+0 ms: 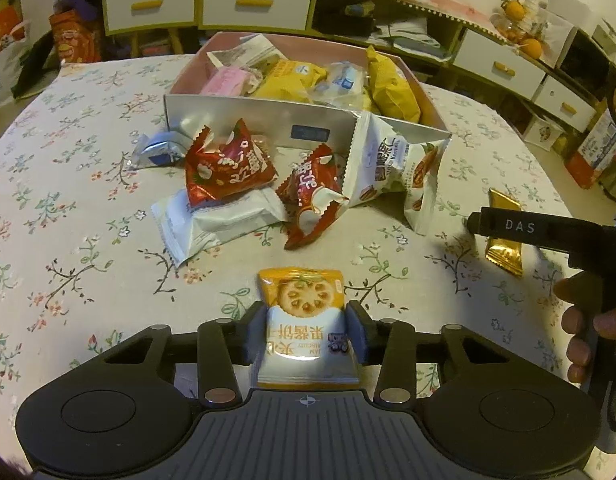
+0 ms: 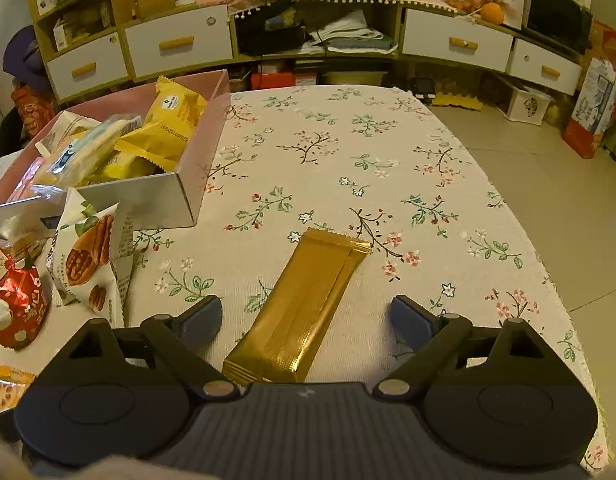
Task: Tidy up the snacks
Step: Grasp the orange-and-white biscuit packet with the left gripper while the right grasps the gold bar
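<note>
Lying on the desk close in front of the left claw, a small yellow-and-white biscuit packet is being pinched across its width by the blue pads, which are pressing on its two side edges. It is being judged light and soft-skinned, with a glossy film that is likely slippery and a brittle biscuit inside that could crack if squeezed hard; a hold across the sealed side edges, as is being taken, seems safest. Under the right claw, whose jaws are standing wide apart and touching nothing, a long gold foil bar is lying flat and slanted between the fingers. It is being read as slim, smooth and fairly stiff, best taken across its narrow width near the middle so that it is not tipped. Further out, crinkled red foil packets and white pillow packs are being seen heaped together, one white nut packet leaning against the front wall of an open box. That box, silvery outside and pink inside, is being filled with yellow and pale wrappers and is judged to be the place meant for the loose snacks. The desk is being covered by a woven floral cloth, matte and slightly rough, which should be keeping the packets from sliding.
</note>
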Demonstrator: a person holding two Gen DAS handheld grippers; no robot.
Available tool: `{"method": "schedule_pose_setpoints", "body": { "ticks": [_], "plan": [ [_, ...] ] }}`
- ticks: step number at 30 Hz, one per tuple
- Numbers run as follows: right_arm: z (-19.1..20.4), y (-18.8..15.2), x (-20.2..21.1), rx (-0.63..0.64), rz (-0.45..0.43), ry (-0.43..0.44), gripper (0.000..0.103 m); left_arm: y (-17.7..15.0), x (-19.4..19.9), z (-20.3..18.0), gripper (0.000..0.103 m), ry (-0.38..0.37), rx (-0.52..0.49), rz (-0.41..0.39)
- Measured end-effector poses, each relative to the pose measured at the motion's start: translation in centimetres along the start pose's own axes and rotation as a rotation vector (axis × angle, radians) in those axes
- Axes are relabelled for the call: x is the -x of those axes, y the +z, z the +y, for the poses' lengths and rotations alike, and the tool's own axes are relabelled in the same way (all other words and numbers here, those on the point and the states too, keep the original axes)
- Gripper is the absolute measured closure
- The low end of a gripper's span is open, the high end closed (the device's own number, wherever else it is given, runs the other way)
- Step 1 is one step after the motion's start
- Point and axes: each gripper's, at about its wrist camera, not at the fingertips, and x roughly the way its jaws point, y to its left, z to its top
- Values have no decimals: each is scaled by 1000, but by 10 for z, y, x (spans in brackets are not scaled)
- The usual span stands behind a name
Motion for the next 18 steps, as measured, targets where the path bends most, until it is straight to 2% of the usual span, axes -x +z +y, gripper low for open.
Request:
{"method": "schedule_pose_setpoints", "body": {
  "ticks": [5,8,13,18],
  "plan": [
    [1,1,2,11,-3,12,25,0,0,0,64,-11,2,3],
    [1,3,3,25,-1,31,38,0,1,1,66,-19,5,4],
    [5,5,7,56,8,72,74,1,2,5,67,-44,17,12],
    [3,9,9,42,33,94,77,1,3,7,68,-59,24,19]
  ]
}}
